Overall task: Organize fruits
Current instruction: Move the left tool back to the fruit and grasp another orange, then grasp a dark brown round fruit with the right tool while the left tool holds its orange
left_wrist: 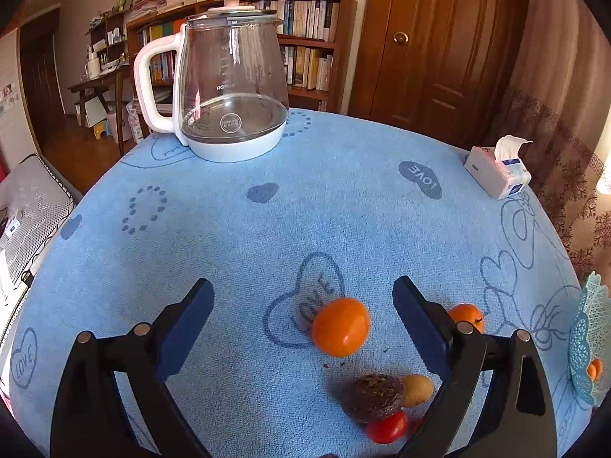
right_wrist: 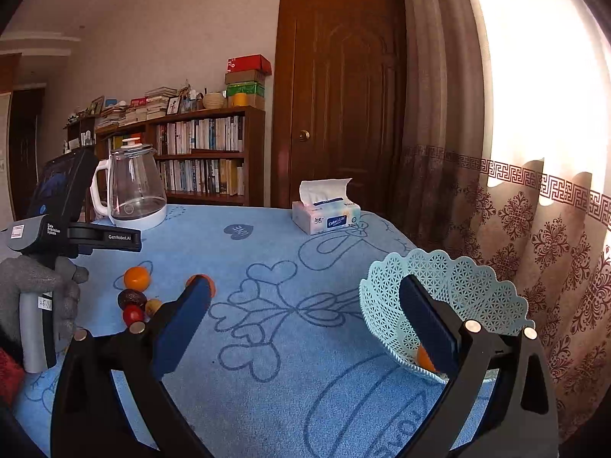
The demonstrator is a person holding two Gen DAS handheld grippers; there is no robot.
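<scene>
The left gripper hangs over the blue tablecloth with its jaws spread wide and nothing between them; the nearest orange lies just ahead of it, a little toward its right finger, round enough that no long axis matters; so I judge a short forward dip would bring the jaws around it. The right gripper is likewise wide and empty, standing by the pale blue lace basket, its right finger in front of the basket's bowl; the left is plainly the nearer of the two to the loose fruit. Counting what lies on the cloth: two oranges, the second orange half hidden behind the left gripper's right finger; one dark wrinkled fruit, perhaps an avocado; one small yellow-brown fruit touching it; one red tomato just beside them; all well apart from the basket. One orange piece already sits in the basket, maybe more behind the finger; I cannot tell.
</scene>
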